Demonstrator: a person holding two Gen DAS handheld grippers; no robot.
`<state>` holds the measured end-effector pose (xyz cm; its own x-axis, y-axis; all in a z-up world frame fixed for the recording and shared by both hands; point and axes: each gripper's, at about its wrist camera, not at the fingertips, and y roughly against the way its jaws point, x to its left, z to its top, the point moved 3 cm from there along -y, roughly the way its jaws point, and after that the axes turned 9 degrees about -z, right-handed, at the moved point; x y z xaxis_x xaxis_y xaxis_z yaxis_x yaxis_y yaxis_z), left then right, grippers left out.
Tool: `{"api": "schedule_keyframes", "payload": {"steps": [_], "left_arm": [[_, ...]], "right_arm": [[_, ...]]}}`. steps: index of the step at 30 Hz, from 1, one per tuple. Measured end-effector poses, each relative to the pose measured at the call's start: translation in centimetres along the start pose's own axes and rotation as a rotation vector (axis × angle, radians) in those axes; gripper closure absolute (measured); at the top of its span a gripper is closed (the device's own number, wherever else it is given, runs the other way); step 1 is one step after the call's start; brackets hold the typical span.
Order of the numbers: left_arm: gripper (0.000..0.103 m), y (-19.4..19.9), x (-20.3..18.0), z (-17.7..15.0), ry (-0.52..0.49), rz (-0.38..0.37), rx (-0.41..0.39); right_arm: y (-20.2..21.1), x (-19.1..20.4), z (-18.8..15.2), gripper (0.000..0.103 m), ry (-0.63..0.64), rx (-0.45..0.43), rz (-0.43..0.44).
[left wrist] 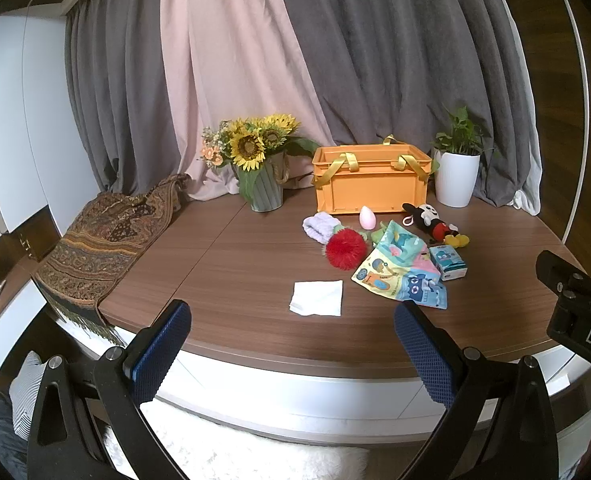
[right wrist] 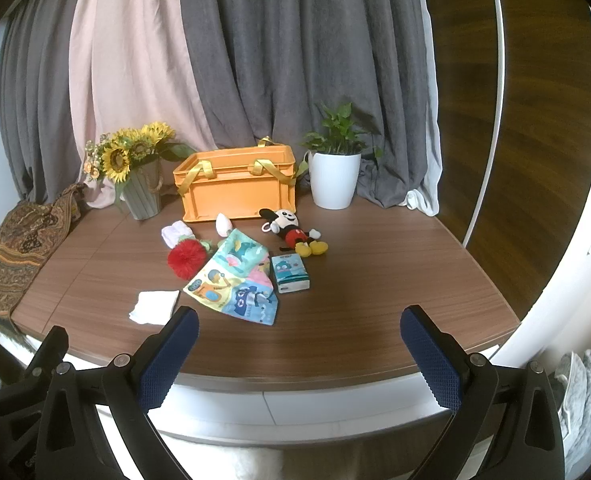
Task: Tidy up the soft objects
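An orange crate with yellow straps stands at the back of the table. In front of it lie a Mickey plush, a colourful cloth book, a tissue pack, a red pom-pom, a pale rolled cloth, a pink egg-shaped sponge and a white folded cloth. My left gripper and right gripper are open and empty at the table's near edge.
A sunflower vase stands left of the crate, a white potted plant to its right. A patterned shawl hangs over the table's left edge. Curtains hang behind the table.
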<state>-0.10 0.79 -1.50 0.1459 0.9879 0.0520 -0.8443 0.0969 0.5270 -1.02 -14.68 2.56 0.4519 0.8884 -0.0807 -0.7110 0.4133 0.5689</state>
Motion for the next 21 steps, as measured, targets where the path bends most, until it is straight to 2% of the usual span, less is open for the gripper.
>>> {"api": "schedule_keyframes", "payload": {"steps": [8, 13, 17, 21], "left_arm": [[0.000, -0.3, 0.0, 0.2, 0.008, -0.004, 0.004], [0.000, -1.1, 0.2, -0.1, 0.066, -0.022, 0.019], [0.000, -2.2, -1.0, -0.7, -0.035, 0.014, 0.066], [0.000, -2.9, -0.3, -0.9, -0.018, 0.032, 0.057]], "right_arm": [[-0.2, -0.1, -0.2, 0.001, 0.005, 0.006, 0.001], [-1.1, -0.1, -0.4, 0.001, 0.013, 0.015, 0.008], [-2.1, 0.2, -0.5, 0.001, 0.026, 0.033, 0.024], [-3.3, 0.9, -0.8, 0.001, 0.050, 0.054, 0.032]]}}
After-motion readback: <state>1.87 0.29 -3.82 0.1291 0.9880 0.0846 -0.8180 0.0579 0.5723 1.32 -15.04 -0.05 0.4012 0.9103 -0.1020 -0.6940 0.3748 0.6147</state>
